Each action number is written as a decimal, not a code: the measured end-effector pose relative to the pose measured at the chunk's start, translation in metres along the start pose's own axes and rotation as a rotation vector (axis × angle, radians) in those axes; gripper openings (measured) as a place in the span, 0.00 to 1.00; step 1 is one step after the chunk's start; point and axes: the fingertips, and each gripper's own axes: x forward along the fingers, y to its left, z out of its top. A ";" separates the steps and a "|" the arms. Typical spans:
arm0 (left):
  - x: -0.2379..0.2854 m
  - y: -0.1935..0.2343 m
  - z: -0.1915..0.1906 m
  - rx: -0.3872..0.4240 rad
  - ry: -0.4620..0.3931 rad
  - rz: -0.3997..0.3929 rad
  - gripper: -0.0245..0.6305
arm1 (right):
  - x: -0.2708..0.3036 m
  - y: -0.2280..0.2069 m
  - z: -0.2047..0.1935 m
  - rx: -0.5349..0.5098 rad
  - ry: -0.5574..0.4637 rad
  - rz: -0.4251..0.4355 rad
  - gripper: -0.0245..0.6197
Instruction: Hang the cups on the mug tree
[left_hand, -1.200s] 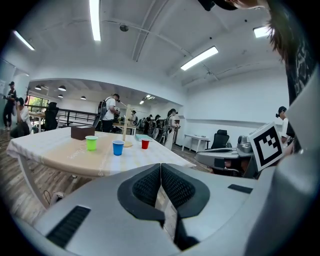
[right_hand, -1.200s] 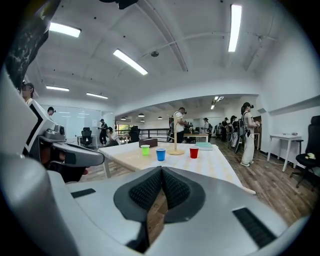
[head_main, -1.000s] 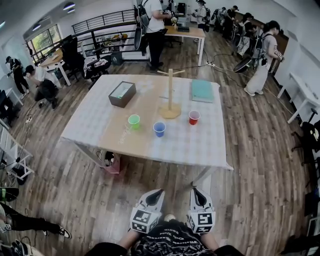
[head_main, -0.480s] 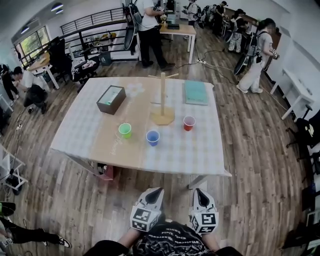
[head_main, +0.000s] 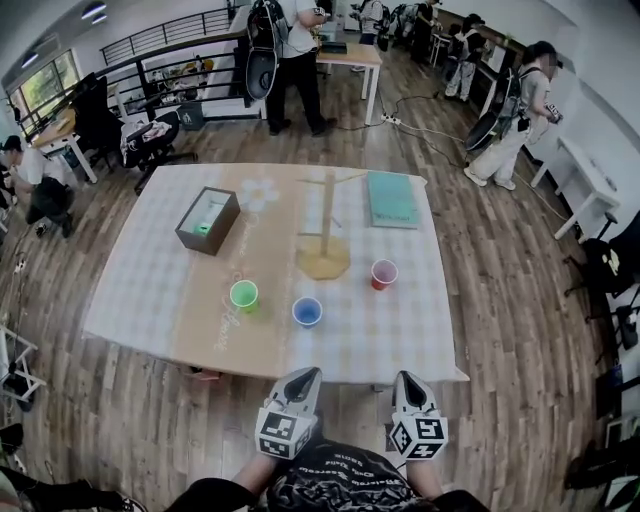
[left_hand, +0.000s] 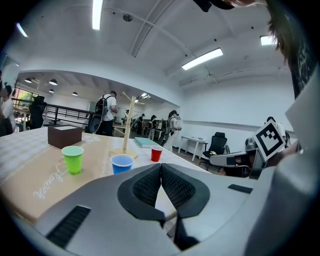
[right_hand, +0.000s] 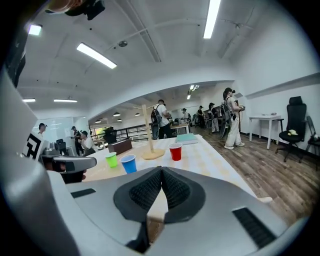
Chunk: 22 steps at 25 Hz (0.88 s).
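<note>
Approach step: I am holding left gripper (head_main: 311, 373) and right gripper (head_main: 403, 378) closed, empty, near the table (head_main: 130, 300) edge, with green cup (head_main: 243, 295), blue cup (head_main: 307, 312) and red cup (head_main: 384, 273) standing unhung before the tree (head_main: 325, 225); next calls for opening onto one.

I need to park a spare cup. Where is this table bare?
Widest bare patch: the table's left side, bordered by the brown box, the green cup and the left edge. Another: the near right corner, beyond the red cup. Crowded: the middle, where the blue cup and the other two sit near the mug tree.
</note>
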 end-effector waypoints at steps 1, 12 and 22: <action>0.006 0.010 0.004 0.001 0.000 -0.006 0.07 | 0.010 -0.002 0.004 0.019 0.001 -0.015 0.05; 0.053 0.095 0.033 0.081 0.023 -0.066 0.07 | 0.097 -0.004 0.032 0.119 0.002 -0.134 0.05; 0.070 0.138 0.044 0.033 0.026 -0.022 0.07 | 0.144 -0.029 0.060 0.175 0.043 -0.144 0.05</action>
